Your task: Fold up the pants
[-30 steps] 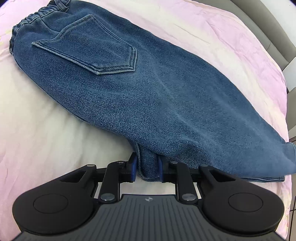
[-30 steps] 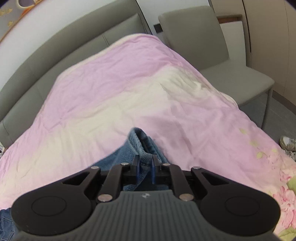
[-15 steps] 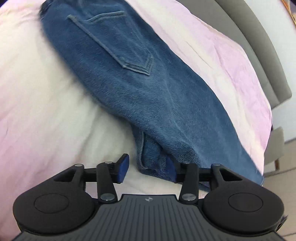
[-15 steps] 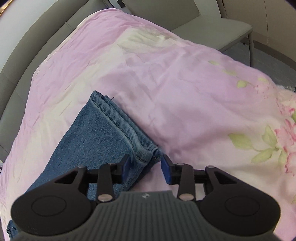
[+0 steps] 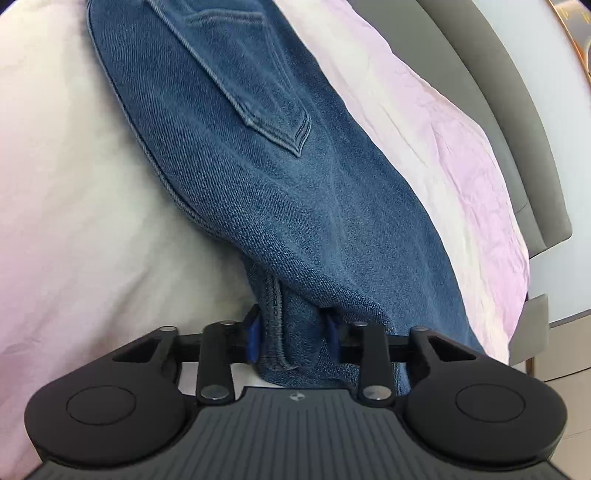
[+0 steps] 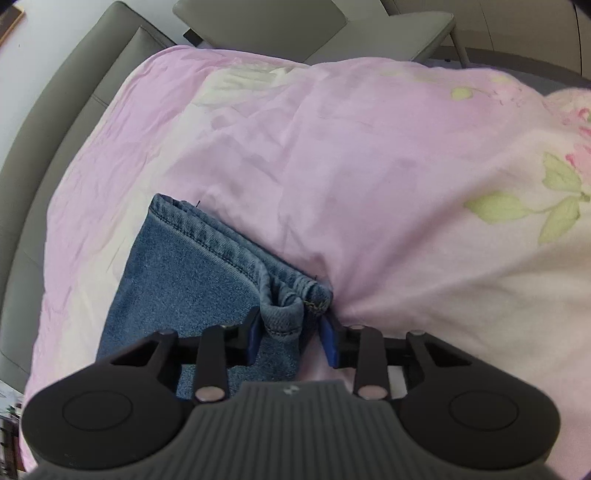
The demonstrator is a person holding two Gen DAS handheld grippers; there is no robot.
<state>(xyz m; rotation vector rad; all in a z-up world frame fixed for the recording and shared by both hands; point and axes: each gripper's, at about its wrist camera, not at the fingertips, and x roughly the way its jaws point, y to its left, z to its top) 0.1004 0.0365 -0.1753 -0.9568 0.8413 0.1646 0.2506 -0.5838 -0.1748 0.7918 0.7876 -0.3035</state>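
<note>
Blue denim pants [image 5: 280, 177] lie folded lengthwise on a pink and cream bedsheet [image 5: 74, 221], back pocket [image 5: 258, 85] up. My left gripper [image 5: 293, 334] has its jaws around the crotch seam fold, pads touching the denim on both sides. In the right wrist view the leg hem [image 6: 207, 236] lies on the sheet. My right gripper [image 6: 291, 341] straddles the bunched hem corner [image 6: 284, 317], its jaws partly apart with a gap at the right pad.
A grey upholstered headboard [image 5: 517, 122] runs along the far side of the bed. A grey chair [image 6: 332, 22] stands beyond the bed's end in the right wrist view. The sheet carries a flower print [image 6: 565, 184] at the right.
Both grippers opened half a second ago and let the denim down. The left has since closed in on the crotch fold. The right has moved onto the hem corner and narrowed.
</note>
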